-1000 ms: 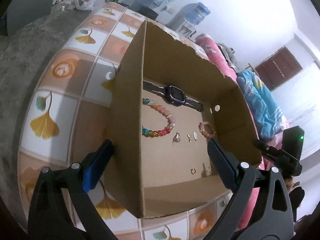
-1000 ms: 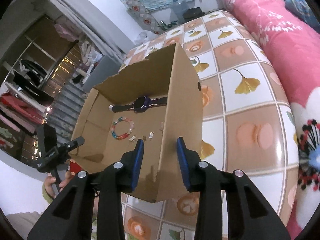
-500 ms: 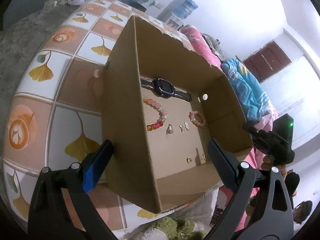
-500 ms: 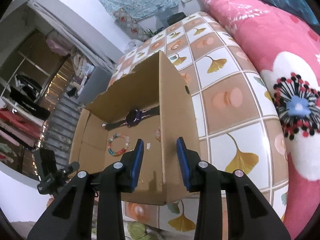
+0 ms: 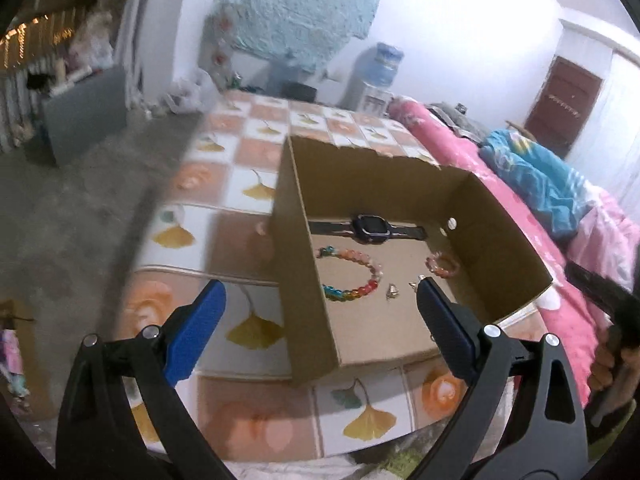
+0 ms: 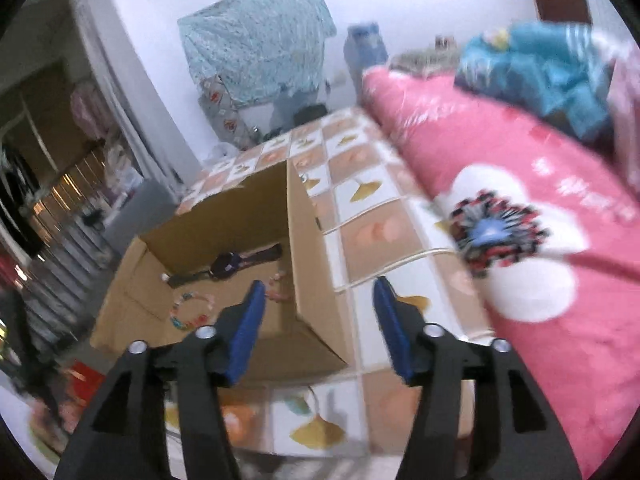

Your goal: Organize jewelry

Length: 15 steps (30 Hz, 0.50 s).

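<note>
Both sets of jaws hold nothing: my left gripper (image 5: 318, 308) stands wide, straddling the box's near left wall without pressing it, and my right gripper (image 6: 318, 322) is opening, its blue pads clear of the box's right wall that rises between them. Inside the box (image 5: 400, 336) the jewelry looks laid out already: watch (image 5: 370, 230) flat along the far wall, rainbow bracelet (image 5: 354, 274) in the middle, small pink bracelet (image 5: 442, 264) toward the right wall, and a few tiny pieces (image 5: 394, 292) near my left gripper's right pad, too small to name. I see no jewelry on the mat (image 5: 248, 148) outside the box, so I judge the sorting mostly done; little seems left beyond perhaps a final tidy. For room, the cardboard walls stand tall on all 4 sides, with a ragged far rim. The mat lies open to the left, the pink bedding (image 6: 520, 240) crowds the right, and the box sits near the mat's front edge.
</note>
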{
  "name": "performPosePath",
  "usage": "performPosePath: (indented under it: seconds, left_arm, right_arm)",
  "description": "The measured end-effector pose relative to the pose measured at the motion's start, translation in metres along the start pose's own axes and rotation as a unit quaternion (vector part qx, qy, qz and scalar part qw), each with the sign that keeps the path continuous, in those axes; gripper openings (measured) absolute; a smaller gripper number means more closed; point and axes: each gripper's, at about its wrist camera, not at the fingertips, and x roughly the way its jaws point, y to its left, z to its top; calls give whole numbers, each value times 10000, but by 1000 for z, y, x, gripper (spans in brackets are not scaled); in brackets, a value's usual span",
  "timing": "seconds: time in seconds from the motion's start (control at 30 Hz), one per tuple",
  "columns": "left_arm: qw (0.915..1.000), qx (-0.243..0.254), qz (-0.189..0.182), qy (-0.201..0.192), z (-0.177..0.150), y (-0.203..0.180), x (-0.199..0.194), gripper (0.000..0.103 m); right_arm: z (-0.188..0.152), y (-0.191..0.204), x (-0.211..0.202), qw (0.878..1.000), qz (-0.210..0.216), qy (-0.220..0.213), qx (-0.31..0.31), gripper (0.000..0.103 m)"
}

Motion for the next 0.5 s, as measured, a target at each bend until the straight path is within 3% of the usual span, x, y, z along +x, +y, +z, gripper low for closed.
performPosePath:
  seconds: [0.13,0.3,0.37,0.47,0.5]
  left_arm:
    - [9996,-113,241,88,-2,-8,-17,95]
    - [9978,16,630,-197,-11,-22,-40,95]
    - [9984,45,459,-333,-15,-29,-47,95]
    - [9985,52,-154,-514,-23,-35,-52,95]
    - [9983,-23,-164,-564,-26,-36,-51,95]
  right_arm:
    - [-23,16,-20,9986,-232,-97,-464,78]
    - [-47,36,-30,9946,-427,34,-945,92]
    - [-55,45,-30,9919,-506,21,-1169,95]
    - [-61,53,-30,9915,-362,118,-1245,96]
    - [-63,55,-27,9920,-291,176,-1214,96]
